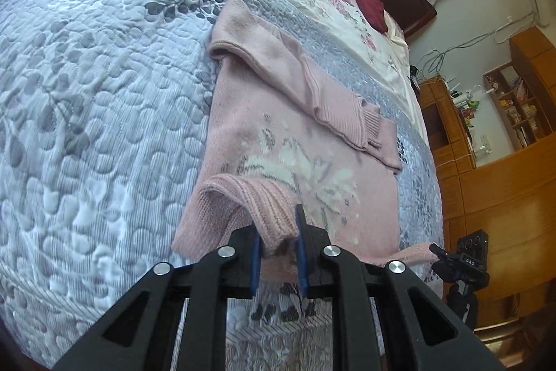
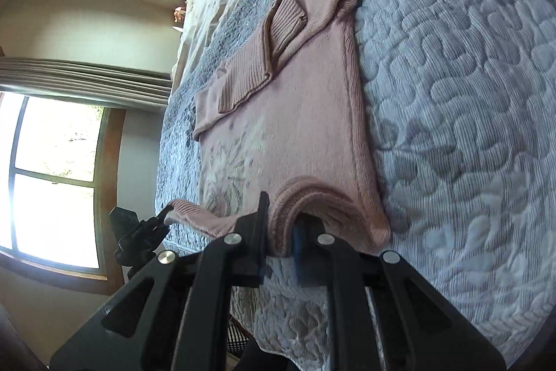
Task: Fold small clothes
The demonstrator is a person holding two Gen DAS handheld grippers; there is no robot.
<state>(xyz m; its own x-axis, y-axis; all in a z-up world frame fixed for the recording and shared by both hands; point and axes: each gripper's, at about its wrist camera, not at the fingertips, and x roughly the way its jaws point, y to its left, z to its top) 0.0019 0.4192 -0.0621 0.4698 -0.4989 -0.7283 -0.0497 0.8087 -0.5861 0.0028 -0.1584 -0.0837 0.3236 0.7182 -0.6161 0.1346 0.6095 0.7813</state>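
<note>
Pink knit sweater [image 1: 278,113]: flat on quilted bedspread [image 1: 87,93], one sleeve folded across body. Left gripper [image 1: 278,246] and right gripper [image 2: 281,232] jaws each pinch near hem. Final lengthwise fold pending.

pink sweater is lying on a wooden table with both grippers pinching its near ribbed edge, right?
Not a table: both wrist views show the pink sweater lying on a quilted grey bedspread. The left gripper and right gripper do pinch its near ribbed edge.

White letters reading "DAS" are showing on the small black device [image 1: 467,261] at the bed's near right.
</note>
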